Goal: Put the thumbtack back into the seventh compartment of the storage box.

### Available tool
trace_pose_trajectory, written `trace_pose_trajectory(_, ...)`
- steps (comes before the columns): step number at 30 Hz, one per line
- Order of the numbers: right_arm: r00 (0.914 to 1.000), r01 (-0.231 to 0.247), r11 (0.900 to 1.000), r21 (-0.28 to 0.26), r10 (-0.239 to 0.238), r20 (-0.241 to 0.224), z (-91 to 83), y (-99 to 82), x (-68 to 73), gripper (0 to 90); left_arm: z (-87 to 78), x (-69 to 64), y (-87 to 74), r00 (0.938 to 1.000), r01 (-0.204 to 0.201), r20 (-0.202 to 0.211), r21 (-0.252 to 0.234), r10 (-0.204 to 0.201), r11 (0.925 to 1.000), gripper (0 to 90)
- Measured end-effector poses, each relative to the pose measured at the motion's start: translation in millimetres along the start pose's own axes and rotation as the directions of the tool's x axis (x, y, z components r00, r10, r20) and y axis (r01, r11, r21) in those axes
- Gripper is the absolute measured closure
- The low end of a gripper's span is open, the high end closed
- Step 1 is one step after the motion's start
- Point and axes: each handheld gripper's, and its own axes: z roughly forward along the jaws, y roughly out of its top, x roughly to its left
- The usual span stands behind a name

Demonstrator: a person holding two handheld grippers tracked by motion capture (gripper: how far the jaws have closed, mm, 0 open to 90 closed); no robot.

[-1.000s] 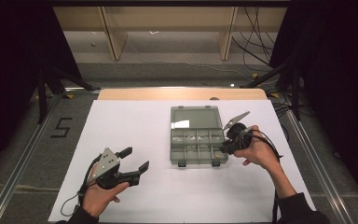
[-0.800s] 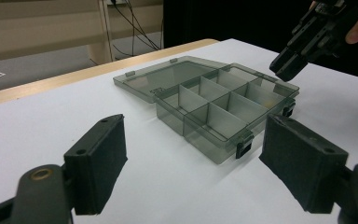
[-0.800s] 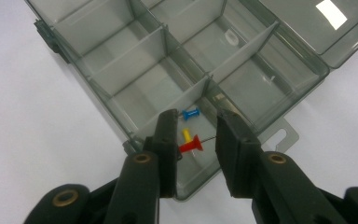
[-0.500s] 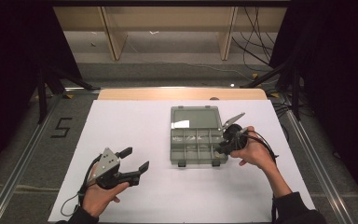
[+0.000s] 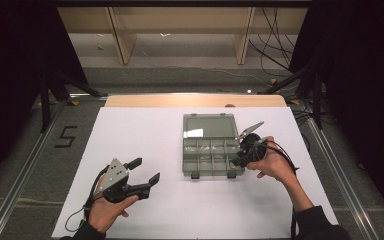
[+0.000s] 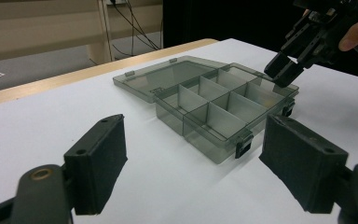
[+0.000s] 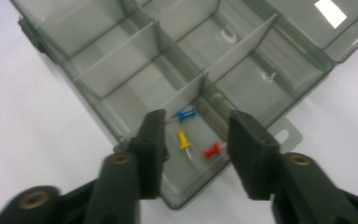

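Note:
A clear grey compartment box (image 5: 200,161) lies in the middle of the white sheet with its lid (image 5: 209,124) folded back flat. My right gripper (image 5: 237,161) hovers over the box's front right compartment. Its jaws have just been opening and stand apart with nothing pressed between them. In the right gripper view (image 7: 196,122), a blue push pin (image 7: 186,115), a yellow one (image 7: 183,139) and a red one (image 7: 212,151) lie loose on that compartment's floor. My left gripper (image 5: 145,170) is open and empty at the sheet's front left, pointing at the box (image 6: 214,116).
The white sheet (image 5: 145,135) covers the table up to a wooden strip (image 5: 195,100) at the back. A "5" mark (image 5: 66,136) is on the floor to the left. Cables and shelf legs stand behind the table.
The right hand has shifted slightly at the box's front right corner. The left hand and its gripper have kept still.

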Motion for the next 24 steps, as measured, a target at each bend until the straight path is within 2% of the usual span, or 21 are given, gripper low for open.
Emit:
trace_pose_trajectory(2, 0.9999, -0.015, 0.9998, -0.016, 0.015, 0.001, -3.2, -0.2, -1.6, 50.0, 0.6, 0.3, -0.4, 1.0000, 0.002, 0.004, -0.004, -0.002, 1.0000, 21.2)
trace_pose_trajectory(6, 0.9981, -0.052, 0.9977, -0.042, 0.054, 0.031, -9.2, -2.7, -5.9, 43.5, -0.1, 0.0, 0.1, 1.0000, -0.001, 0.000, 0.002, 0.001, 1.0000, 21.2)
trace_pose_trajectory(7, 0.9975, -0.055, 0.9967, -0.059, 0.057, 0.041, -10.9, -3.8, -7.7, 42.3, 0.0, 0.5, 0.3, 0.9999, -0.010, 0.004, 0.001, 0.010, 1.0000, 21.2)
trace_pose_trajectory(8, 0.9959, -0.073, 0.9948, -0.071, 0.077, 0.047, -13.0, -4.3, -8.4, 41.5, 0.7, 0.6, -0.1, 0.9999, -0.006, 0.010, -0.006, 0.006, 1.0000, 21.2)
trace_pose_trajectory(9, 0.9954, -0.069, 0.9937, -0.088, 0.074, 0.061, -13.9, -4.8, -10.5, 40.7, 0.7, 0.1, -0.2, 1.0000, 0.001, 0.007, -0.004, -0.001, 1.0000, 21.2)
trace_pose_trajectory(13, 0.9949, -0.080, 0.9887, -0.127, 0.087, 0.050, -20.8, -6.1, -14.9, 36.1, 0.9, -0.2, -0.4, 1.0000, 0.005, 0.005, -0.003, -0.005, 1.0000, 21.2)
trace_pose_trajectory(16, 0.9935, -0.086, 0.9820, -0.168, 0.097, 0.059, -20.6, -6.9, -17.8, 33.4, 0.5, -0.3, -0.2, 1.0000, 0.002, -0.001, 0.005, -0.002, 1.0000, 21.3)
trace_pose_trajectory(17, 0.9924, -0.090, 0.9743, -0.206, 0.105, 0.064, -18.5, -8.1, -18.4, 33.1, 0.5, -0.3, -0.2, 1.0000, 0.003, 0.000, 0.006, -0.003, 1.0000, 21.2)
trace_pose_trajectory(18, 0.9913, -0.106, 0.9716, -0.212, 0.120, 0.054, -18.6, -8.2, -18.7, 32.4, 0.6, -0.3, -0.2, 1.0000, 0.005, 0.002, 0.006, -0.005, 1.0000, 21.2)
trace_pose_trajectory(19, 0.9916, -0.105, 0.9743, -0.199, 0.118, 0.053, -19.9, -8.5, -20.2, 31.7, 0.8, 0.3, 0.0, 1.0000, -0.003, 0.009, 0.006, 0.003, 1.0000, 21.2)
trace_pose_trajectory(20, 0.9921, -0.097, 0.9723, -0.213, 0.112, 0.057, -19.2, -9.2, -22.0, 30.9, 0.9, -0.1, -0.1, 1.0000, 0.002, 0.009, 0.005, -0.002, 1.0000, 21.2)
trace_pose_trajectory(22, 0.9887, -0.124, 0.9623, -0.242, 0.140, 0.052, -17.6, -9.8, -22.2, 29.5, 1.2, -0.7, -0.3, 0.9999, 0.009, 0.008, 0.007, -0.009, 0.9999, 21.2)
trace_pose_trajectory(23, 0.9896, -0.109, 0.9604, -0.256, 0.130, 0.063, -16.7, -10.4, -23.6, 29.1, 1.4, -0.7, -0.4, 0.9999, 0.010, 0.009, 0.007, -0.010, 0.9999, 21.2)
trace_pose_trajectory(24, 0.9882, -0.129, 0.9593, -0.251, 0.145, 0.049, -18.4, -10.0, -23.3, 28.8, 1.5, -0.8, -0.4, 0.9999, 0.011, 0.009, 0.007, -0.011, 0.9999, 21.2)
